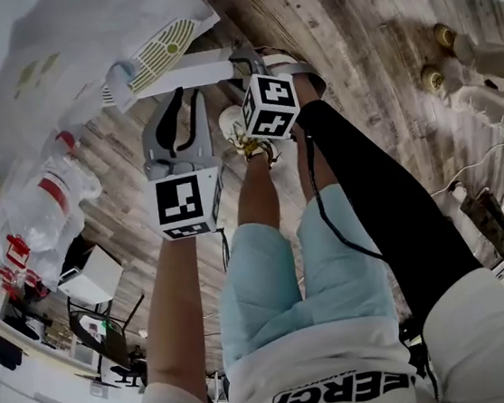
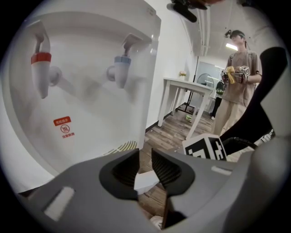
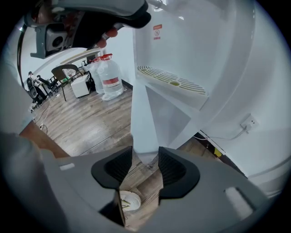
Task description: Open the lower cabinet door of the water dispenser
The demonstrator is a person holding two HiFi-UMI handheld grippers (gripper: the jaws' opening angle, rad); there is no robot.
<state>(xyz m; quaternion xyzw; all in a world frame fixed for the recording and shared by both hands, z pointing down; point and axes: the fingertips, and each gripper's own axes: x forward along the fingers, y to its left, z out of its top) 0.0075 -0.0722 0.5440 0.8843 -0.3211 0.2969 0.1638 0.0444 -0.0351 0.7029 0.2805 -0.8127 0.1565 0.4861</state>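
Right gripper (image 3: 145, 155) jaws clamp the ajar cabinet door (image 3: 146, 119) edge; left gripper (image 2: 145, 157) jaws slightly parted, empty. Next, likely swing it wider.

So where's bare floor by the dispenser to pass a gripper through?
Bare wood floor lies right of the open cabinet door, out to the white furniture at far right. Left is crowded: water bottles stand beside the dispenser.
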